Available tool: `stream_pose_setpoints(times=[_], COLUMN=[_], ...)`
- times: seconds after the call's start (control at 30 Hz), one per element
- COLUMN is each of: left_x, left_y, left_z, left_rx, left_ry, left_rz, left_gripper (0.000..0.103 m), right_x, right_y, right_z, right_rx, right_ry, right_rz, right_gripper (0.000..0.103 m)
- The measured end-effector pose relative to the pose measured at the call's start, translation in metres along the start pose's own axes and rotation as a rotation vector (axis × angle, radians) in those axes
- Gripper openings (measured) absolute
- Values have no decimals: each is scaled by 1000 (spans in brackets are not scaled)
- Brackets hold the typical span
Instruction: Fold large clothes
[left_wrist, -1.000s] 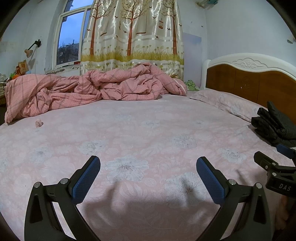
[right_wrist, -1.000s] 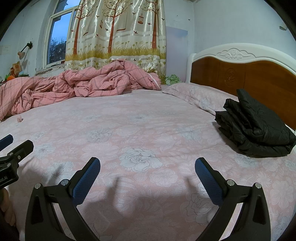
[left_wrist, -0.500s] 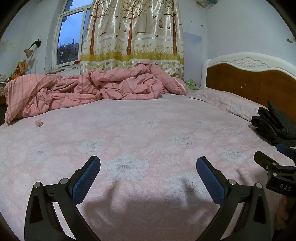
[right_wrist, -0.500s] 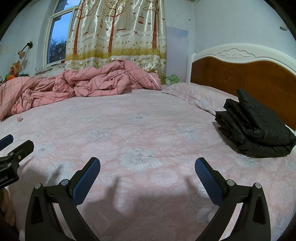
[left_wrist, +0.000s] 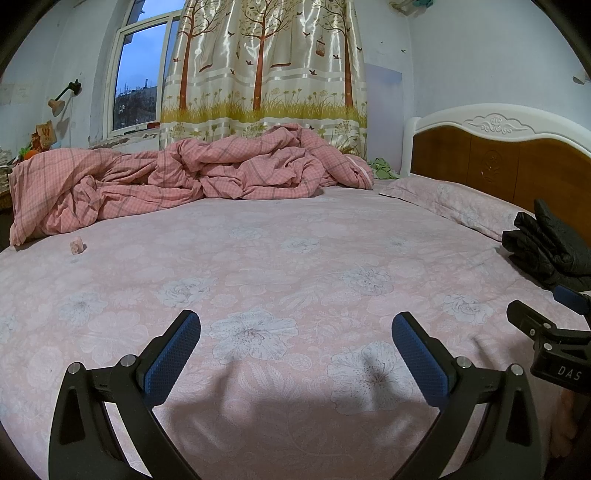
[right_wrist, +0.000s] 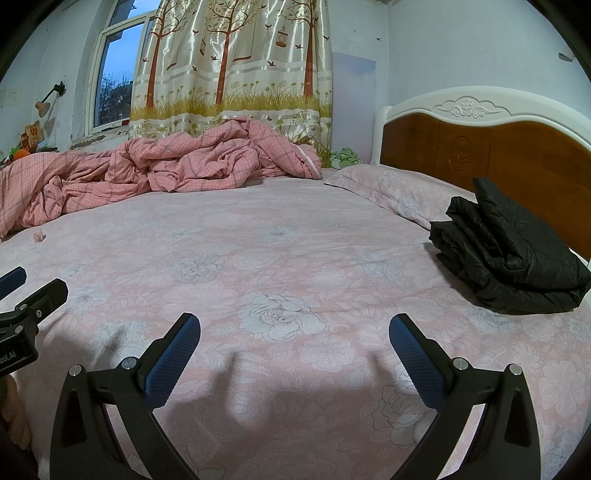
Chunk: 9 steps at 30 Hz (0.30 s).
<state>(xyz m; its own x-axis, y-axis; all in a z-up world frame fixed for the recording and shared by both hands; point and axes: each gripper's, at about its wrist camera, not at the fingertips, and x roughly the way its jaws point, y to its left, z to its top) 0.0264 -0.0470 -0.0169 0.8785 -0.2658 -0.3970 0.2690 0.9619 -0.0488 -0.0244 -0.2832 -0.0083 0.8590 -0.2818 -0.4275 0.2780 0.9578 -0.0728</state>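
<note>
From my left wrist camera I see the left gripper (left_wrist: 295, 332) hanging over the bed (left_wrist: 258, 258), its 2 blue-padded fingers (left_wrist: 173, 354) spread wide with nothing between them. Taking the headboard (left_wrist: 498, 162) as my landmark: 1 flowered pillow (left_wrist: 454, 206) lies along its foot, and 1 folded black jacket (left_wrist: 550, 247) sits just in front of it, partly cut off by the frame edge. The jacket is well apart from my left gripper, off to its right. The right gripper's fingertip (left_wrist: 532, 325) pokes in between, below the jacket. Away from the headboard, across the mattress, 1 crumpled pink checked duvet (left_wrist: 184, 181) is heaped under the tree-print curtain (left_wrist: 266, 66) and the window (left_wrist: 136, 77). 1 small pink thing (left_wrist: 77, 245) lies on the sheet near the duvet's far end; I cannot tell what it is.

From my right wrist camera, the right gripper (right_wrist: 295, 332) is likewise released, 2 fingers wide apart over bare sheet, nothing in the way ahead. The black jacket (right_wrist: 509, 254) shows whole here: 1 folded bundle resting on the sheet in front of the headboard (right_wrist: 480, 147), touching the pillow's (right_wrist: 399, 192) near end, to the right of the gripper and apart from it. The left gripper's (right_wrist: 22, 295) tip enters at the edge opposite the headboard. The duvet (right_wrist: 166, 166) lies at the far side beneath the curtain (right_wrist: 236, 62).
</note>
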Motion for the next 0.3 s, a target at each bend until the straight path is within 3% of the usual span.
stream_pose_setpoints(times=[0.3], left_x=[0], left_y=[0], left_z=[0], left_rx=[0], left_ry=[1], left_rz=[0], left_gripper=[103], right_x=[0], right_y=[0], right_z=[0], right_rx=[0], right_ry=[3], right_rz=[-1], right_gripper=[103])
